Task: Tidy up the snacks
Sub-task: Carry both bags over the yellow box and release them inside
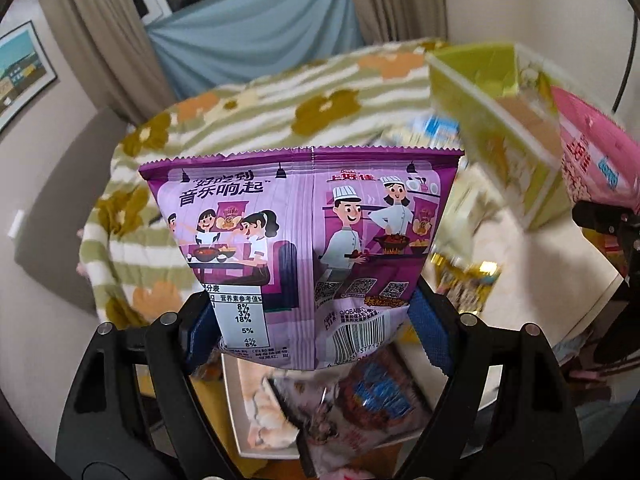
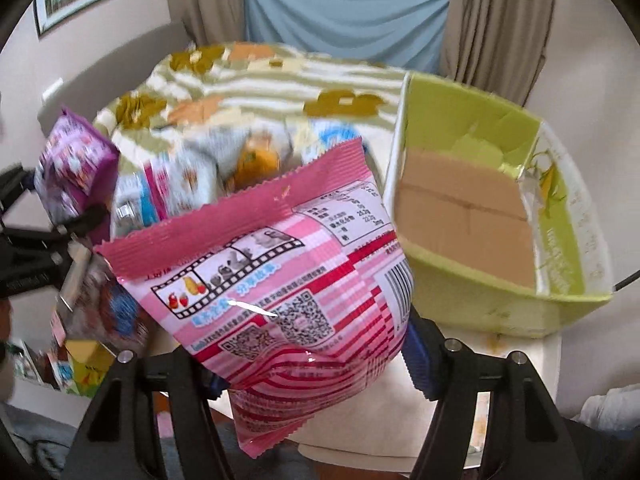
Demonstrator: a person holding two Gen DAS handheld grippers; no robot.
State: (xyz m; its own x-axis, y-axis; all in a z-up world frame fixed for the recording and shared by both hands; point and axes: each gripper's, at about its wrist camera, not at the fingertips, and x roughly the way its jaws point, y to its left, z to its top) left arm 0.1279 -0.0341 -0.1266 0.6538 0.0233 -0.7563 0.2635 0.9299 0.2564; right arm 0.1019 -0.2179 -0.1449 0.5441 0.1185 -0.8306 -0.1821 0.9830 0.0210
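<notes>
Right, both grippers carry a bag. The left gripper (image 1: 316,328) has its jaws pinching the purple snack bag (image 1: 304,232) low down, blue pads (image 1: 430,320) pressed on either side near the barcode end, crimped top edge pointing away from the camera. The bag's back is showing: cartoon chefs, QR codes, nutrition table. It hangs in the air above the pile, clear of the table.

Over on the right, the right gripper (image 2: 312,368) is clamped on the pink snack bag (image 2: 280,272); its jaws squeeze the lower part, one blue pad (image 2: 418,360) visible at the bag's right edge, the other mostly hidden behind the foil. The bag tilts, with its serrated top up and slightly left. Film-strip print, QR codes and barcode face the cam.

Just right of the pink bag sits the green cardboard box (image 2: 480,292), open top, brown bottom flaps bare inside. In the left view the same box shows at upper right, blurred. Behind the bags lies the heap of loose snacks (image 2: 240,160), blue-white and orange packs, too blurred to read. More packets (image 1: 360,400) lie below the purple bag, on or near a white tray; I can't tell which exactly.

The floral striped blanket (image 1: 280,104) covers the surface at the back. Beige curtains (image 2: 500,20) and a blue cloth (image 2: 344,12) are beyond.
</notes>
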